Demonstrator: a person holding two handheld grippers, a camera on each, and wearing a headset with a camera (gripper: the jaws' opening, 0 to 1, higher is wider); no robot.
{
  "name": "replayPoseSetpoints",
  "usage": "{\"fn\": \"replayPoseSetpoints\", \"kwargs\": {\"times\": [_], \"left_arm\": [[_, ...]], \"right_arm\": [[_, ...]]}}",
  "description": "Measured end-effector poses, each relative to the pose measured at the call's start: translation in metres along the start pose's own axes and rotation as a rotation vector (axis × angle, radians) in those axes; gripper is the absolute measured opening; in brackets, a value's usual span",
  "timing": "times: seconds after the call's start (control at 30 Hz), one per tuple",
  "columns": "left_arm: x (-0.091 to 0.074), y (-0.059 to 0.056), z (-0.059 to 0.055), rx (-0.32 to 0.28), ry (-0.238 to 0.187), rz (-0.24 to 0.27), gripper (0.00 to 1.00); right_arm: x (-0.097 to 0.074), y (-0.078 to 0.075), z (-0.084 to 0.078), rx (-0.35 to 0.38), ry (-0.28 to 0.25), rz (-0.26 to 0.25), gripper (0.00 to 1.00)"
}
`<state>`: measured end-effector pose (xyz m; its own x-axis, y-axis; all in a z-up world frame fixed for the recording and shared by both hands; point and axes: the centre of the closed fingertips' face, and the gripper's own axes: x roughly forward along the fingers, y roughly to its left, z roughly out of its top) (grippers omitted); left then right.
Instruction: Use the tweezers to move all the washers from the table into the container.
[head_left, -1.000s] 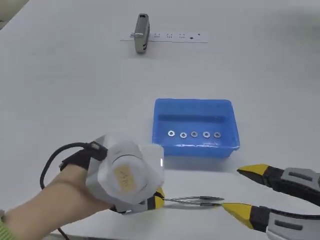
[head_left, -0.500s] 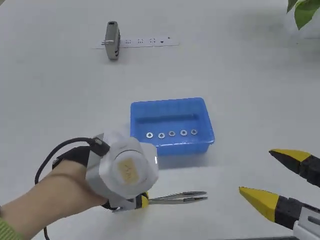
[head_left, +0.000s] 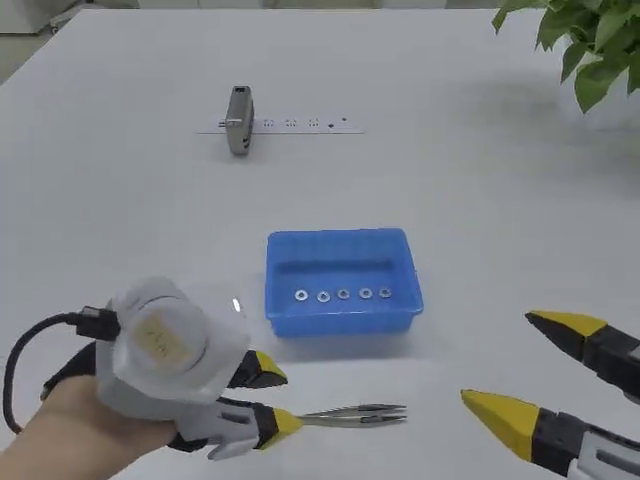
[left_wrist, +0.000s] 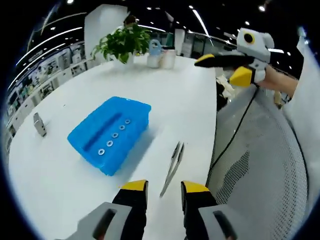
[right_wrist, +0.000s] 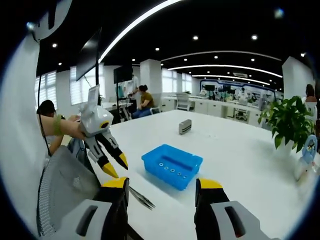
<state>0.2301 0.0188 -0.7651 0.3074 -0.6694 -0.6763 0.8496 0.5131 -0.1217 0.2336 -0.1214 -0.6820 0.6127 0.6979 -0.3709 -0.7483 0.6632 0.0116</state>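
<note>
Left tool (head_left: 272, 398) and right tool (head_left: 505, 360) both gape empty. Tweezers (head_left: 352, 415) lie between them by the tabletop's (head_left: 480, 180) 6 o'clock edge, tips toward 3 o'clock, container (head_left: 340, 237) at 12.

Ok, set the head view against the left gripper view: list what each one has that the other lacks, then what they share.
Head view adds: the left hand wrapped round the left gripper, with its black cable.
Left gripper view adds: a mesh chair back, cups beside the plant, and the right hand holding the right gripper.
Shared: the blue container with five washers in a row, the tweezers lying on the table, the grey adapter, the plant, both grippers' open fingers.
</note>
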Motion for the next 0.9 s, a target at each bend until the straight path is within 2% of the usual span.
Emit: {"fn": "replayPoseSetpoints", "kwargs": {"times": [0.07, 0.1, 0.17, 0.27, 0.3, 0.33, 0.37, 0.47, 0.57, 0.63, 0.7, 0.8, 0.9], "left_arm": [[-0.010, 0.003, 0.006, -0.038, -0.069, 0.053, 0.28], [-0.021, 0.004, 0.012, -0.060, -0.133, 0.104, 0.31], [-0.037, 0.007, 0.021, -0.097, -0.212, 0.172, 0.37], [-0.057, 0.009, 0.033, -0.138, -0.321, 0.236, 0.44], [-0.067, 0.011, 0.038, -0.158, -0.372, 0.267, 0.47], [-0.072, 0.012, 0.041, -0.176, -0.408, 0.284, 0.50], [-0.080, 0.012, 0.045, -0.219, -0.450, 0.307, 0.57], [-0.094, 0.013, 0.053, -0.283, -0.544, 0.351, 0.74], [-0.104, 0.015, 0.058, -0.304, -0.609, 0.405, 0.82], [-0.108, 0.017, 0.057, -0.336, -0.629, 0.430, 0.85], [-0.111, 0.017, 0.059, -0.342, -0.651, 0.444, 0.89], [-0.113, 0.020, 0.060, -0.338, -0.655, 0.481, 0.96], [-0.112, 0.021, 0.060, -0.331, -0.644, 0.495, 0.99]], "right_arm": [[0.001, 0.000, -0.001, -0.008, 0.003, 0.018, 0.52], [0.002, -0.001, -0.002, -0.016, 0.003, 0.030, 0.52], [0.003, -0.005, -0.002, -0.021, 0.002, 0.035, 0.53], [0.004, -0.010, -0.001, -0.019, -0.001, 0.040, 0.56], [0.004, -0.014, -0.001, -0.016, -0.002, 0.044, 0.58], [0.004, -0.014, 0.001, -0.011, -0.007, 0.049, 0.60], [0.005, -0.014, 0.004, -0.001, -0.020, 0.055, 0.63], [0.005, -0.014, 0.009, 0.002, -0.043, 0.059, 0.68], [0.005, -0.017, 0.011, 0.011, -0.061, 0.052, 0.74], [0.006, -0.020, 0.011, 0.031, -0.067, 0.042, 0.80], [0.007, -0.022, 0.011, 0.054, -0.071, 0.040, 0.87], [0.007, -0.025, 0.010, 0.062, -0.080, 0.031, 0.98], [0.005, -0.030, 0.010, 0.077, -0.087, 0.017, 0.99]]}}
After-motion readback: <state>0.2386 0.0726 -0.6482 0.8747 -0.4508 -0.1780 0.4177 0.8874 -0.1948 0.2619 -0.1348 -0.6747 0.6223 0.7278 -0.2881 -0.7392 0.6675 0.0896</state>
